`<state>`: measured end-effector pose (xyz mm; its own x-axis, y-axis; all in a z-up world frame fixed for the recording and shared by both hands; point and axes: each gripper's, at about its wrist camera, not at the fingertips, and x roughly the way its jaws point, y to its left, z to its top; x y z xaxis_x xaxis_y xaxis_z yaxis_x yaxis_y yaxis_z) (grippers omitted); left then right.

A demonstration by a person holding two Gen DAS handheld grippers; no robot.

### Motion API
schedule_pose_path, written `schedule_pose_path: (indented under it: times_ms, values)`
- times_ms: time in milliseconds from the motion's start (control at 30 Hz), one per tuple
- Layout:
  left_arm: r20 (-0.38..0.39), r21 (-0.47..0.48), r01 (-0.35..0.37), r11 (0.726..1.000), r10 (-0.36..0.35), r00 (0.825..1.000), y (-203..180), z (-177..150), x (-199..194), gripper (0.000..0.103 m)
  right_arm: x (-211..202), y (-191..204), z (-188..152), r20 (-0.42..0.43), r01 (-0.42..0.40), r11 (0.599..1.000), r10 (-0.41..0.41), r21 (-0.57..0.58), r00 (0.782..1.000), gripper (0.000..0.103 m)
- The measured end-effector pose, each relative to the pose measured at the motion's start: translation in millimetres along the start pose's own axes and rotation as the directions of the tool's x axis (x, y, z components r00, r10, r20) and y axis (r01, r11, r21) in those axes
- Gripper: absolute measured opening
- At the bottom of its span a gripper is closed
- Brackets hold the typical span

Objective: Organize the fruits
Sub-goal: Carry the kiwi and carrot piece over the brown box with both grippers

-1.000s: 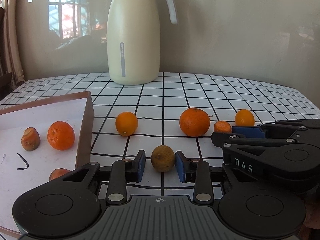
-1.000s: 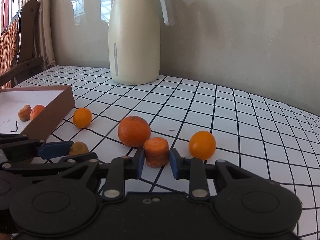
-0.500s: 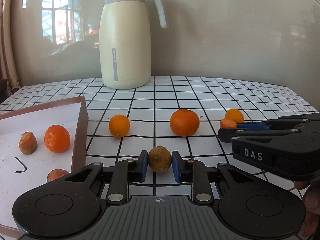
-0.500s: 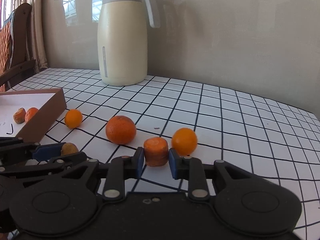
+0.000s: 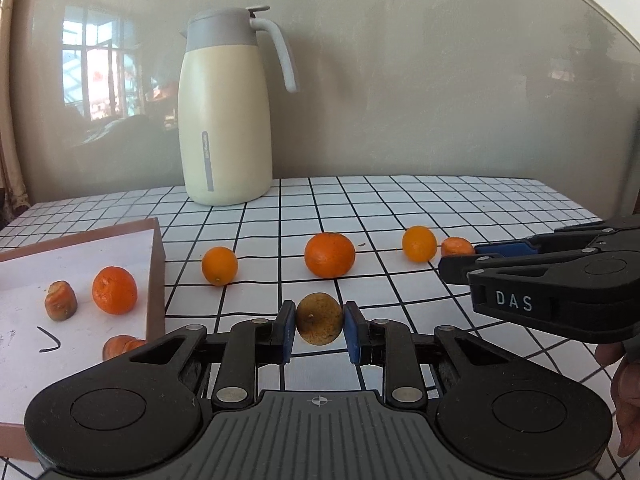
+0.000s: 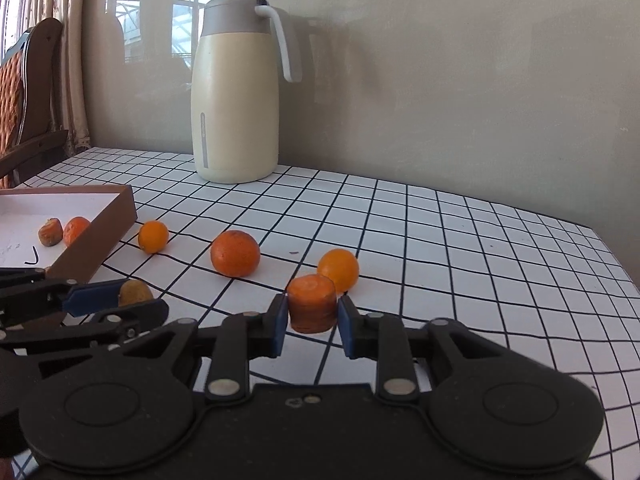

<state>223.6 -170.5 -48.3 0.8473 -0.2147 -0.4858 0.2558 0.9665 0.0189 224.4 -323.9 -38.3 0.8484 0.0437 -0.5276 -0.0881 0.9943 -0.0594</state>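
Note:
My left gripper is shut on a brownish-yellow round fruit and holds it above the checked table. My right gripper is shut on an orange carrot chunk, also lifted. On the table lie a small orange, a larger orange and another small orange. The brown box at the left holds an orange and two carrot pieces. The right gripper shows at the right of the left wrist view.
A cream thermos jug stands at the back of the table by the wall. A wooden chair and curtains are at the far left. The table's right edge lies to the right.
Both grippers closed on their items and lifted them off the table. The cameras rose and pulled back, so the table looks lower and farther.

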Motion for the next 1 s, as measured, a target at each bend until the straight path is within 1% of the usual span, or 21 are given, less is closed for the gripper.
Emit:
schedule_pose_path:
  times_ms: [400, 600, 800, 1000]
  values:
    - [0.064, 0.015, 0.015, 1.0, -0.016, 0.998, 6, 1, -44, 0.026, -46, 11, -13, 0.053, 0.013, 1.0, -0.013, 0.014, 0.998, 0.018]
    - [0.075, 0.003, 0.011, 1.0, -0.011, 0.997, 13, -6, -65, 0.026, -62, 19, -13, 0.071, -0.009, 0.999, 0.006, 0.034, 0.997, 0.018]
    - [0.099, 0.006, -0.022, 1.0, 0.022, 0.995, 29, -10, -85, 0.026, -74, 38, -8, 0.112, -0.048, 0.999, 0.046, 0.013, 0.993, 0.018]
    - [0.113, -0.014, -0.06, 0.998, 0.061, 0.992, 51, -8, -95, 0.026, -77, 55, 2, 0.144, -0.075, 0.997, 0.075, -0.001, 0.987, 0.018]
